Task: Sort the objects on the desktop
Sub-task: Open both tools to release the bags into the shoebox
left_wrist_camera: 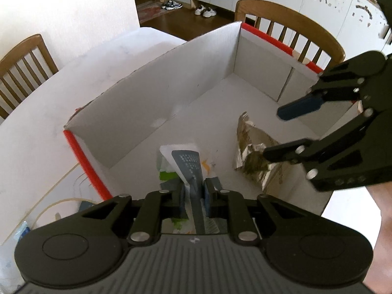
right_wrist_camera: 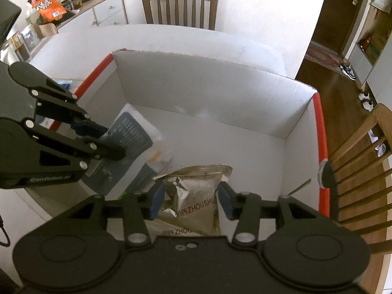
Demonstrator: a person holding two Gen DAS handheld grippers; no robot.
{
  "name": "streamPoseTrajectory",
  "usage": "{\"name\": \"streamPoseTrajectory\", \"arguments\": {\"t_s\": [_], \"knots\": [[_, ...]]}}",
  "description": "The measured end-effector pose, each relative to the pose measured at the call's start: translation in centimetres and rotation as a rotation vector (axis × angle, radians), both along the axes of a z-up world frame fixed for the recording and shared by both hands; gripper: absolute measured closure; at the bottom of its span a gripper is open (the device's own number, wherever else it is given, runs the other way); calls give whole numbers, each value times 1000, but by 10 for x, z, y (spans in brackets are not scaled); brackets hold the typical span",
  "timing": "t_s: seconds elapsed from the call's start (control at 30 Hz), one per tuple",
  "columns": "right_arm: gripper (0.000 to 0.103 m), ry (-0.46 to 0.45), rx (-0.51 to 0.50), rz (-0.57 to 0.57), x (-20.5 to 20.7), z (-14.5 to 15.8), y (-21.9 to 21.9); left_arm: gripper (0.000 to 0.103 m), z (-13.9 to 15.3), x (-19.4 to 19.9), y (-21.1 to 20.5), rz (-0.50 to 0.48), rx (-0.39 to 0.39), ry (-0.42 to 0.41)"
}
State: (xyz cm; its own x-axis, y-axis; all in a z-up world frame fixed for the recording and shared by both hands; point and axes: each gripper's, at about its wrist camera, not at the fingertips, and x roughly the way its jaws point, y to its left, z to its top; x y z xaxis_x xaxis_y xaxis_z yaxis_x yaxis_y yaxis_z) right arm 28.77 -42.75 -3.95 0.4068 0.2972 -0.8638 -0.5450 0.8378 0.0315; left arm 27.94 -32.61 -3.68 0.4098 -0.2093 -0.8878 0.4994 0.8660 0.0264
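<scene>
Tongs [left_wrist_camera: 193,197] over white table [left_wrist_camera: 36,127], wooden chairs [left_wrist_camera: 289,31]

gold pouch [right_wrist_camera: 193,196] bottom hidden, tool-blocked

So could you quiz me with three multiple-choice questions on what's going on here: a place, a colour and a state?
1. Where does the foil bag sit?
A. inside the white box
B. on a chair
C. on the floor

2. What colour trims the box's edges?
A. blue
B. red
C. green

3. The left gripper is:
A. wide open and empty
B. out of sight
C. closed on the grey and white packet

Answers: 1 A, the box walls surround it. 2 B, red strips line the rims. 3 C, the packet is pinched between its fingers.
</scene>
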Motion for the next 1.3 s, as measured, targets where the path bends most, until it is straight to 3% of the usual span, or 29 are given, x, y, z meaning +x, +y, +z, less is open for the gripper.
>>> {"name": "streamPoseTrajectory", "arguments": {"t_s": [0.07,0.13,0.17,0.3,0.43,1.07,1.2,1.3], "knots": [[52,8,26,0,-3,5,-5,73,3,-2,3,5,6,-10],[51,0,39,-1,-7,13,-10,45,8,-4,6,8,-4,-24],[51,-4,42,1,-11,17,-12,39,11,-6,6,7,-9,-31],[49,-23,51,0,-22,33,-17,38,23,-12,10,7,-35,-58],[34,-40,93,-13,-32,48,-23,38,32,-21,16,18,-70,-72],[25,-92,200,-33,-65,74,4,38,66,-64,53,58,-195,-124],[23,-113,217,-30,-75,79,12,28,73,-77,63,57,-221,-135],[18,-123,227,-17,-83,82,20,28,76,-86,70,60,-232,-143]]}}
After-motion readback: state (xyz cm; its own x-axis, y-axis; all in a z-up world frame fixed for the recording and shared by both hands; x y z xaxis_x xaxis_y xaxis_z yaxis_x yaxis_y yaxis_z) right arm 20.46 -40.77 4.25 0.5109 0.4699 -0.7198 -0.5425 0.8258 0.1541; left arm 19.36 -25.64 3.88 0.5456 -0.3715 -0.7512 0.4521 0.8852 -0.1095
